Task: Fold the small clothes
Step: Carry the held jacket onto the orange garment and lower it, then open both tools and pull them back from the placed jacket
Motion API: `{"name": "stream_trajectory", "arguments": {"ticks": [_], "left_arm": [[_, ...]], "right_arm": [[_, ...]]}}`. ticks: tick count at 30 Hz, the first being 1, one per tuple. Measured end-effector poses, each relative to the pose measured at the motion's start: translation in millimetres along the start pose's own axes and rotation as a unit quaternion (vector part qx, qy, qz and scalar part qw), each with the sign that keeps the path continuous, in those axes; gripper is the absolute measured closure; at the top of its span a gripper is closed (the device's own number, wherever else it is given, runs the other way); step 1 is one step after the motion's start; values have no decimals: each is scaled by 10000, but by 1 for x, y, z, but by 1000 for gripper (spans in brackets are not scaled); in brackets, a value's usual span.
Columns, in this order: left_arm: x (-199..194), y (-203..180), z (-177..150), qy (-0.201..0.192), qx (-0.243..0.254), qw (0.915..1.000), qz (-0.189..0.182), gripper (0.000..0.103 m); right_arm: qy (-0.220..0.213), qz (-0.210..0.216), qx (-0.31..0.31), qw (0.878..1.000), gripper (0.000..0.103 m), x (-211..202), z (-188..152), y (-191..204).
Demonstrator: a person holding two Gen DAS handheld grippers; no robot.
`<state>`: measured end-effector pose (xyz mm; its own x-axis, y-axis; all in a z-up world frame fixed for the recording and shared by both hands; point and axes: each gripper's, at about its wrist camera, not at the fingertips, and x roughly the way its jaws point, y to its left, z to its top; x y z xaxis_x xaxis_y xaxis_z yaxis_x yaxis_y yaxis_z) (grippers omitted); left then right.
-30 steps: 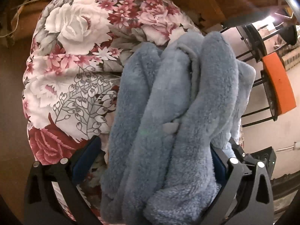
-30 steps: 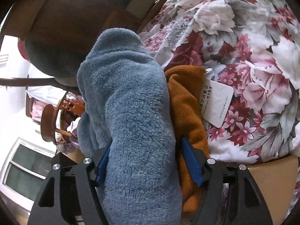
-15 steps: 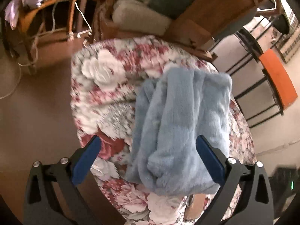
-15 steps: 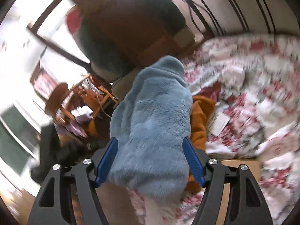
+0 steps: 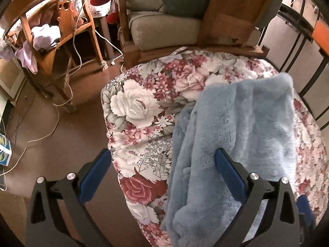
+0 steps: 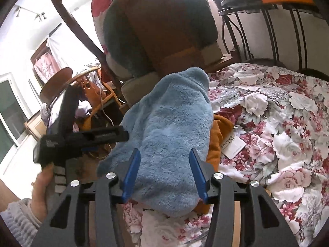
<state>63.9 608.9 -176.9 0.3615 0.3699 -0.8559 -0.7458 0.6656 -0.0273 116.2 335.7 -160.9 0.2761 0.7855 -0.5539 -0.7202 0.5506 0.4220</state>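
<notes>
A folded fluffy light-blue garment [image 5: 230,144] lies on the floral quilt [image 5: 144,107], near its edge. My left gripper [image 5: 162,160] is open and raised above it, holding nothing. In the right wrist view the blue garment [image 6: 168,135] rests on top of an orange garment [image 6: 216,140] with a white tag [image 6: 232,145]. My right gripper [image 6: 164,160] is open above the blue garment, its blue pads apart and not touching it. The left gripper's body also shows in the right wrist view at the left, held in a hand.
A wooden chair [image 5: 61,24] with clothes and loose cables stands on the brown floor at the left. A beige cushioned armchair [image 5: 164,26] stands behind the quilt. Black metal racks [image 6: 267,30] stand at the back right.
Both grippers let go of the blue garment and pulled back and up. The garment now lies folded on the quilt, over the orange one.
</notes>
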Motion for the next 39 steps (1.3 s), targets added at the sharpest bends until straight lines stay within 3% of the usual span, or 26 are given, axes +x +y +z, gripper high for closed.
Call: {"name": "stream_trajectory", "arguments": {"ticks": [5,10,17,26,32,39], "left_arm": [[14,-9,-5,-127,199,9991,341,4],[21,-16,-9,-254,429,9970,591,4],[28,-23,-14,-354,535,9953,732,4],[32,-23,-17,-270,497,9957,727,4],[8,-23,-22,-276,636,9932,939,4],[-37,-15,-55,-163,573,9952,774,5]], "right_arm": [[385,-277,-104,9988,53,26,-8,-4],[579,-339,-14,9977,47,41,-15,-13],[703,-589,-96,9957,39,51,-23,-18],[798,-589,7,9951,35,54,-24,-22],[847,-397,390,9949,34,38,-16,-23],[1021,-730,470,9910,29,16,-15,-16]]}}
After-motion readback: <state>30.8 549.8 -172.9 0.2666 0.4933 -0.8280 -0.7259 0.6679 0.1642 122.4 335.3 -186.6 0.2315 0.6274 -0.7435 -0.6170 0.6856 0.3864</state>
